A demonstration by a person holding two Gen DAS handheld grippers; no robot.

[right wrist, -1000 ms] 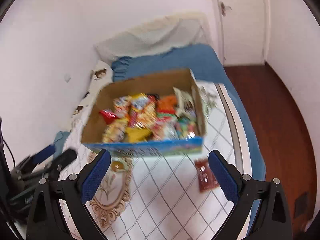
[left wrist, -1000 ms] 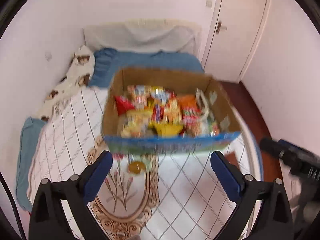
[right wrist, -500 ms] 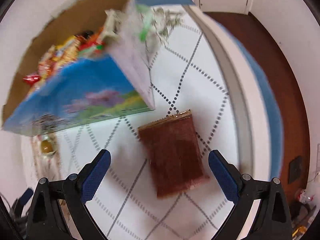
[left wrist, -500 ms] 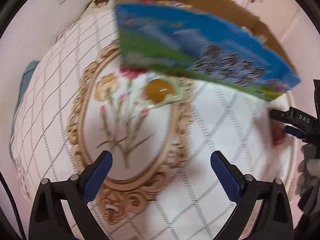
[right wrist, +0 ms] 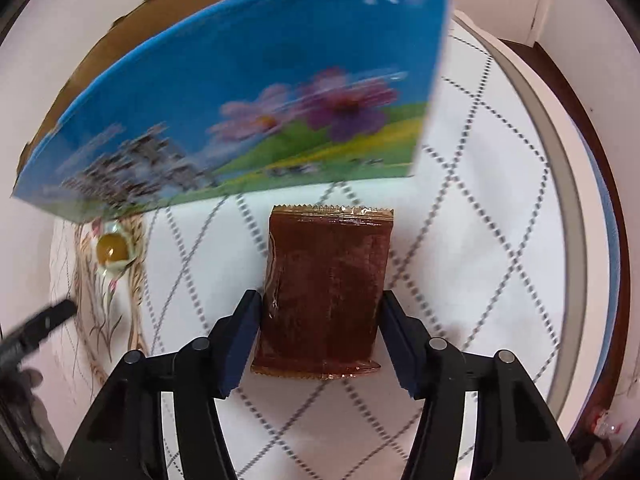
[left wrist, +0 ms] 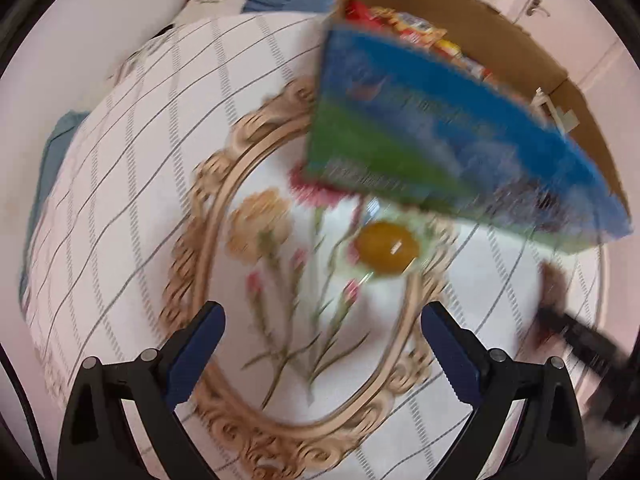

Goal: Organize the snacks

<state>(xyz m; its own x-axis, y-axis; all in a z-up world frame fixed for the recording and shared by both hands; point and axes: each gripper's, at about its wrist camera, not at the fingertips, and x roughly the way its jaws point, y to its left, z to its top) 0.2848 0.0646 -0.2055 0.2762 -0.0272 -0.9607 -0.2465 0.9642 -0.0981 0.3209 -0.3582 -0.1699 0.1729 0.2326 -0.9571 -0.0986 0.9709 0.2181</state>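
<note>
Right tongs closing around brown snack packet, snack box at 12 o'clock, left tongs spread above yellow jelly cup

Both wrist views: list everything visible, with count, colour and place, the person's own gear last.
Snack box: one, cardboard with blue flower print, on the bed, snacks inside.
Brown packet: one, on the bedcover in front of the box, between the right tool's jaws.
Yellow round snack: one, clear wrapper, beside the box.
Bedcover: one, white, grid lines, floral oval.
Door: one, white, behind the box.
Left tool: open, empty.
Right tool: closing around the packet.
</note>
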